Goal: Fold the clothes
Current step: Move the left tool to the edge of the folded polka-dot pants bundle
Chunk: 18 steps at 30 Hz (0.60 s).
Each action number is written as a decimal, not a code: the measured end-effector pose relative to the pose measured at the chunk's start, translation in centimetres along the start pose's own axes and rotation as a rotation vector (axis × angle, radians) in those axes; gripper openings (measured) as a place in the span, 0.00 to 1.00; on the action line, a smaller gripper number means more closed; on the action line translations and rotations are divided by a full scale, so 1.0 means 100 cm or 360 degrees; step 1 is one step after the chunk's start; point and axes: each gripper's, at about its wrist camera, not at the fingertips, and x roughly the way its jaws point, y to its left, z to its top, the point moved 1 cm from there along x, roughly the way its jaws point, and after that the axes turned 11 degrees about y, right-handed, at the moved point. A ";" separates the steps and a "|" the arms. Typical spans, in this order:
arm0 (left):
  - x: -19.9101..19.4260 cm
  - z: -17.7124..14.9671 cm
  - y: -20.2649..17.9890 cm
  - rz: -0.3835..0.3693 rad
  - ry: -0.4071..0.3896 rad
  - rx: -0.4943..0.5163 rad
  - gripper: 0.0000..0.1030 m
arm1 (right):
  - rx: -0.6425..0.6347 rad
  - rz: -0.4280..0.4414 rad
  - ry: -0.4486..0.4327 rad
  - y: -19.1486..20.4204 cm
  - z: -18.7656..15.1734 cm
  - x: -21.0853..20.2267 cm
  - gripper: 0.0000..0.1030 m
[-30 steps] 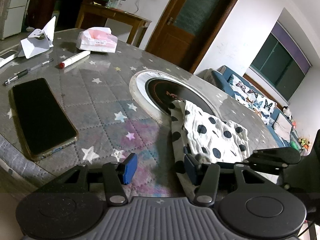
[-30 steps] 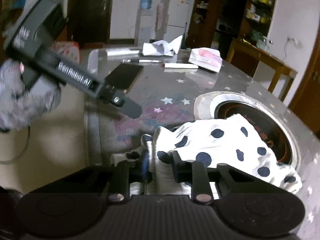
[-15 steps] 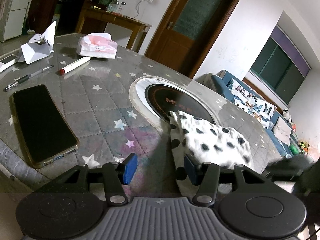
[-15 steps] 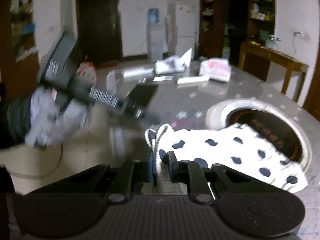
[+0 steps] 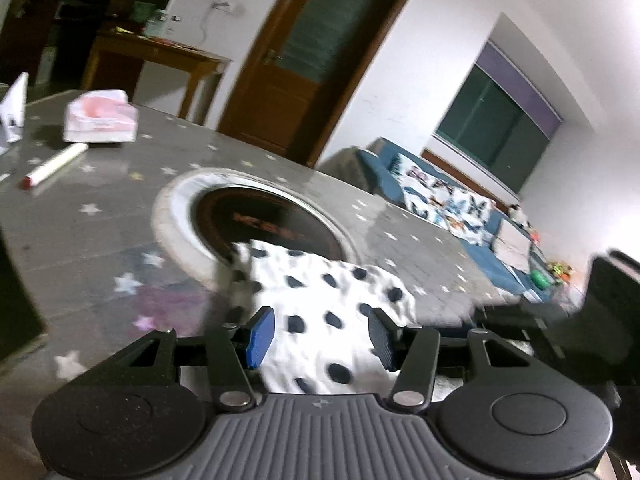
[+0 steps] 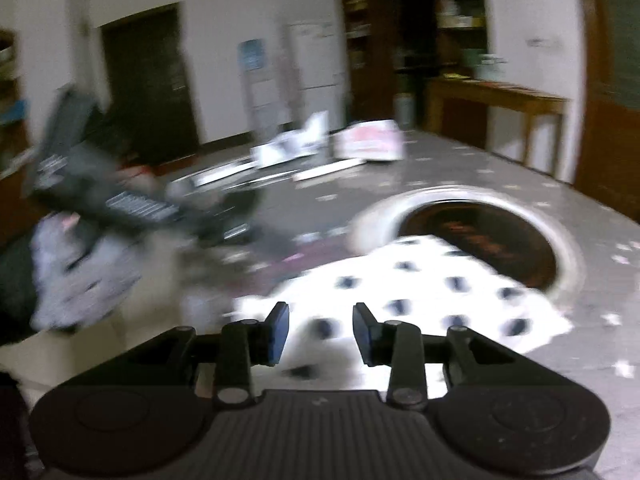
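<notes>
Blurred spotted garment [image 6: 420, 280] (near edge hidden)

- grey star-print table cover [image 5: 100, 224], shiny surface
- round recessed burner [image 5: 264, 220] set mid-table, pale ring around dark centre
- pink tissue pack [image 5: 100, 122] at far side; white marker with red cap [image 5: 54, 166] just beside it
- folded white paper [image 5: 14, 110] at left edge
- brown door [image 5: 316, 60], wooden side table [image 5: 160, 56] behind
- blue sofa [image 5: 460, 208] with patterned cushions under window [image 5: 496, 132]
- white fridge [image 6: 316, 72], blurred
</notes>
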 end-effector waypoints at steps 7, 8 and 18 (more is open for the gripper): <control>0.026 -0.015 -0.022 -0.0070 0.0136 0.0113 0.52 | 0.0209 -0.0234 -0.0025 -0.062 0.008 0.029 0.35; 0.028 -0.018 -0.024 -0.0070 0.0155 0.0122 0.52 | 0.0240 -0.0246 -0.0018 -0.070 0.007 0.035 0.35; 0.039 -0.032 -0.013 -0.0047 0.0262 0.0146 0.52 | 0.0420 -0.0375 0.0052 -0.112 -0.013 0.058 0.34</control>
